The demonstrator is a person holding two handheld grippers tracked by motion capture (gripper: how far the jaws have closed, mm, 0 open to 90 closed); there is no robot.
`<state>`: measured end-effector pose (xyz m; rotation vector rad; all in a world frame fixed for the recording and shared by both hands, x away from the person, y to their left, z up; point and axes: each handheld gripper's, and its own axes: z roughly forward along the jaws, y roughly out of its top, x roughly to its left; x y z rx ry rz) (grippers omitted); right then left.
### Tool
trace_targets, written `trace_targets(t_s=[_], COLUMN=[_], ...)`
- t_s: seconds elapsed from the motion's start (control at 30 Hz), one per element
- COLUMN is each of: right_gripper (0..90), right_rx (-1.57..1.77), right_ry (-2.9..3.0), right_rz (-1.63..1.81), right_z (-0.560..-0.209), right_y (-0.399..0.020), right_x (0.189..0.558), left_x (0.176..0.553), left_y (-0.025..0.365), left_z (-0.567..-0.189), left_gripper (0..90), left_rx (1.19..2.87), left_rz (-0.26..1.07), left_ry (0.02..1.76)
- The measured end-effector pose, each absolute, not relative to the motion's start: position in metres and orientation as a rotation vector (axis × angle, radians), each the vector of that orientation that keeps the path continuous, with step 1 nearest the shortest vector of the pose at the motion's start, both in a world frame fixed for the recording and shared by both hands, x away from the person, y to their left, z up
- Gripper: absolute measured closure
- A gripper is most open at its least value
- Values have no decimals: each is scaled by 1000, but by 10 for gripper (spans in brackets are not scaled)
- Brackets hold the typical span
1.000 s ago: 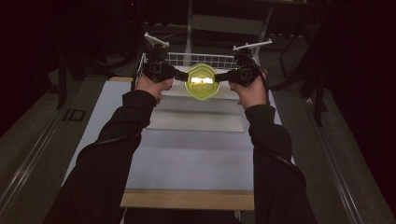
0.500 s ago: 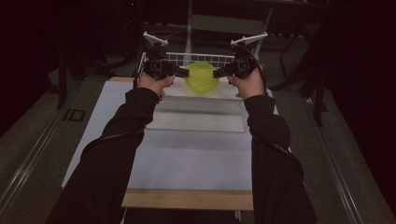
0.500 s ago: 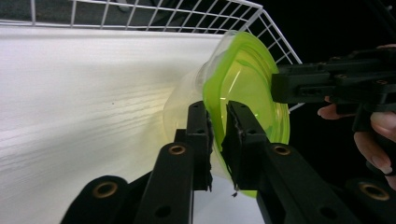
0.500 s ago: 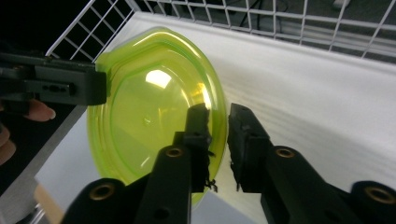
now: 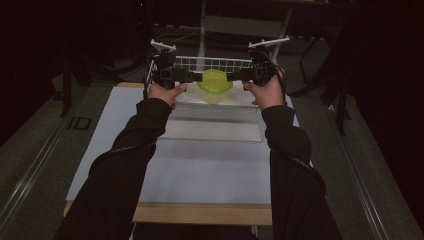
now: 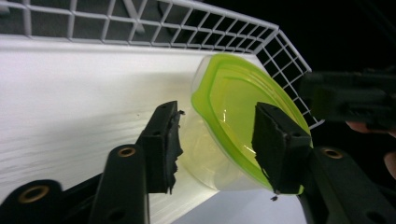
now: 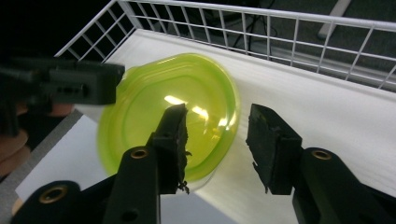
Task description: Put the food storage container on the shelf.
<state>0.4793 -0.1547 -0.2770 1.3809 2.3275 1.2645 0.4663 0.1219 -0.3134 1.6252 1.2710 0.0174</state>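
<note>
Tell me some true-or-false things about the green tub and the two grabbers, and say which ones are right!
1. The tub has a green lid. True.
2. A white wire fence stands behind the tub. True.
3. The tub stands flat and level. False: it is tilted.
4. The left gripper is shut tight. False: its jaws stand apart around the tub's edge.
5. The right gripper is far from the tub. False: it is at the tub's rim.
</note>
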Motion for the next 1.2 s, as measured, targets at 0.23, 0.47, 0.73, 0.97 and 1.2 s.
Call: trace_targets(t_s=[0.23, 0.47, 0.73, 0.97, 1.2], right_gripper=[539, 555, 577, 588, 554], right_rx=[1273, 1181, 1103, 1074, 1125], right_ry=[2305, 2330, 2372, 2348, 2312], right_rz=[1287, 1362, 1408, 1436, 1438], right_z=[-278, -294, -338, -344, -347], right_y=[-153, -143, -118, -109, -108], right_x=[447, 417, 401, 408, 422], left_x=[439, 401, 348, 330, 323], left_y=[142, 146, 151, 155, 150], left_z=[-319, -334, -375, -411, -431], left_gripper=[350, 186, 16, 16, 17], left_rx=[1606, 1657, 1646, 1669, 1709], left_rz=[82, 120, 222, 195, 182], left_ry=[1175, 1035, 880, 890, 865])
